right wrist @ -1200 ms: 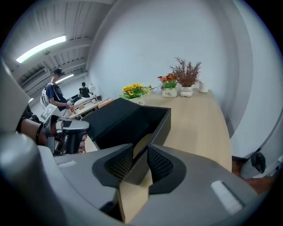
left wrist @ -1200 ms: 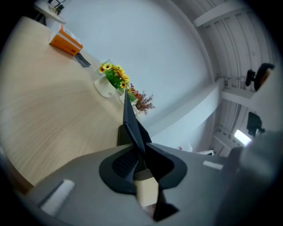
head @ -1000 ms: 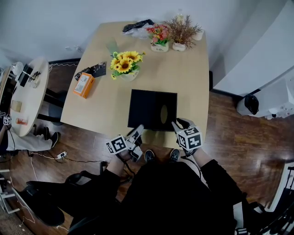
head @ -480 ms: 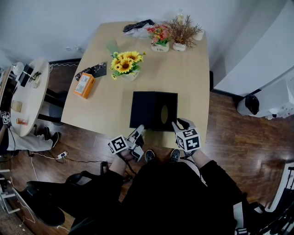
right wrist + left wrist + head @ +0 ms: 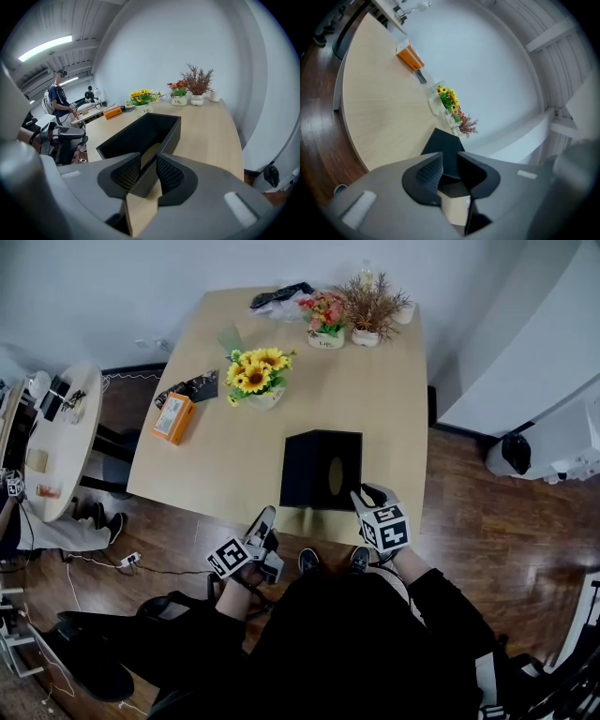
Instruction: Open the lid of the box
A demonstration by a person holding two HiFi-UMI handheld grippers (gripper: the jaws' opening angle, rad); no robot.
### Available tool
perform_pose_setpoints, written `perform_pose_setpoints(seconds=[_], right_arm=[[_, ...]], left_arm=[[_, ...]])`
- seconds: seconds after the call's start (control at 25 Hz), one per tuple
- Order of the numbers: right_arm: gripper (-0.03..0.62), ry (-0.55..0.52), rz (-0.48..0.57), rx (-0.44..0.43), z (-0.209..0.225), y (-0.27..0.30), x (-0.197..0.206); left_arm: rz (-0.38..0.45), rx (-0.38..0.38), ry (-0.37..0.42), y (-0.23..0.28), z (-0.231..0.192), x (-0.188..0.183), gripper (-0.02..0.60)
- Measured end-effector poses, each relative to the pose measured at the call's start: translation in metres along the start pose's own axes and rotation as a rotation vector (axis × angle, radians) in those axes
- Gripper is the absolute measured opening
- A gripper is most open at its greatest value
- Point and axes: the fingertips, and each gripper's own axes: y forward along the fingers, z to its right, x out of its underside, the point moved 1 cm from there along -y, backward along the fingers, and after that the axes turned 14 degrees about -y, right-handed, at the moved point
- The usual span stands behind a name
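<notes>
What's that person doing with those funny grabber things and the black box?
A person holds a gripper in each hand at the wooden table. The right gripper pinches the near wall of the black box with its fingers; the box looks open on top. The left gripper hangs near the table's edge, apart from the box, fingers opening with nothing between them.

Observed: matte black rectangular box [image 5: 321,465] at table's [image 5: 375,399] near edge, right of centre; top open, tan oval patch [image 5: 335,474] inside.
</notes>
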Motion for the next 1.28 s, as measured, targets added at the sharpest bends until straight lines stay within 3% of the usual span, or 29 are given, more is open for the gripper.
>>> perform_pose_setpoints(seconds=[0.08,0.2,0.36,0.44,0.52,0.84,0.96,1.16,1.28], right_arm=[[0.106,-0.001,0.005,0.001,0.001,0.001,0.0],[0.106,0.001,0.008,-0.002,0.0,0.001,0.0],[0.107,0.0,0.01,-0.008,-0.001,0.001,0.001],[0.106,-0.002,0.052,-0.005,0.0,-0.002,-0.004],[0.074,-0.01,0.146,0.011,0.0,-0.013,-0.017],[0.061,-0.1,0.43,0.067,-0.007,-0.082,-0.093],[0.058,-0.118,0.522,0.082,-0.01,-0.109,-0.123],[0.052,-0.188,0.64,0.112,-0.014,-0.149,-0.163],[0.049,-0.234,0.705,0.15,-0.015,-0.172,-0.179]], left_arm=[[0.028,-0.044,0.12,0.005,0.016,-0.005,0.072],[0.009,-0.031,0.333,0.02,0.059,0.003,0.072],[-0.035,-0.032,0.721,0.041,0.114,0.026,0.072],[-0.034,-0.03,0.896,0.047,0.135,0.038,0.072],[-0.034,-0.012,1.008,0.05,0.151,0.05,0.072],[-0.091,0.088,1.141,0.051,0.19,0.088,0.072],[-0.08,0.13,1.155,0.047,0.211,0.092,0.072],[0.023,0.22,1.148,0.036,0.258,0.083,0.072],[0.087,0.263,1.214,0.028,0.281,0.083,0.072]])
